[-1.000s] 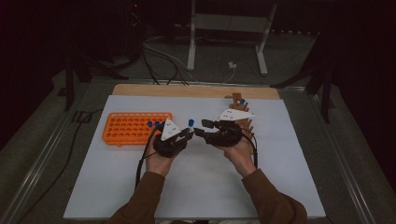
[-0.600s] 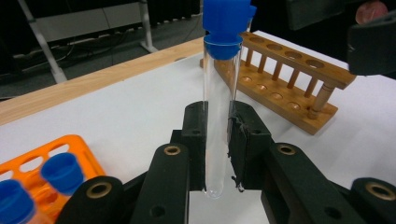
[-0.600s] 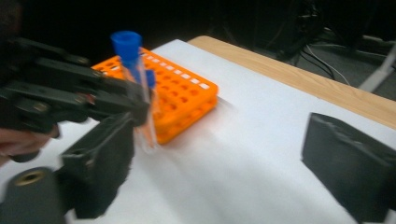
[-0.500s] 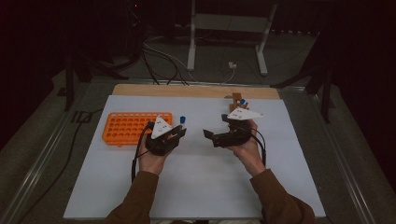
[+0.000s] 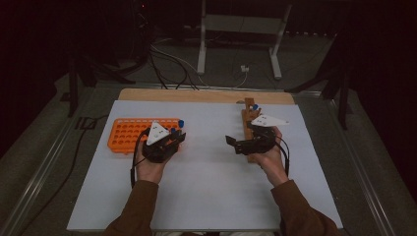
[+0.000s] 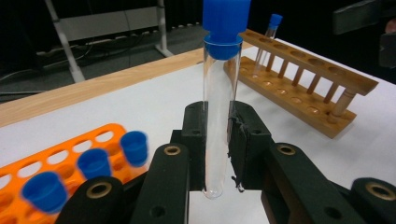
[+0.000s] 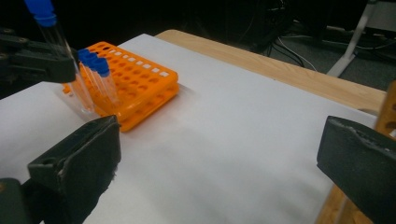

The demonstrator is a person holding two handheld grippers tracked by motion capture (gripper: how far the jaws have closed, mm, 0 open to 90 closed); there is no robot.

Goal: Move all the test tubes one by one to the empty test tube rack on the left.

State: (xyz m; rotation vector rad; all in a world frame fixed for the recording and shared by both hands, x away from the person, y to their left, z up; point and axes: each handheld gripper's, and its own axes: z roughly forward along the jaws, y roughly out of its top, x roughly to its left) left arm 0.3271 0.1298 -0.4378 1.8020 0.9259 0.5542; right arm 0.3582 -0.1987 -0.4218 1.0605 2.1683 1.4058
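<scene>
A clear test tube [image 6: 219,116] with a blue cap stands upright between the jaws of my left gripper [image 6: 219,154], which is shut on its lower part. In the high view this left gripper [image 5: 178,135] hovers at the right end of the orange rack [image 5: 129,132], the tube's cap [image 5: 181,123] above it. My right gripper [image 5: 231,142] is beside the wooden rack [image 5: 248,123]. Its jaws have just been opening and stand wide apart [image 7: 224,154] with nothing between them.
The orange rack [image 7: 140,79] holds several blue-capped tubes [image 7: 95,63] at its near end. One capped tube [image 6: 268,37] stands at the far end of the wooden rack [image 6: 303,93]. White sheet [image 5: 211,172] lies bare between the hands. A metal stand [image 5: 236,29] is behind the table.
The two grippers met at the tube in the middle, then parted. The right one let go, opened and went right. The left one carried the tube left to the orange rack.
</scene>
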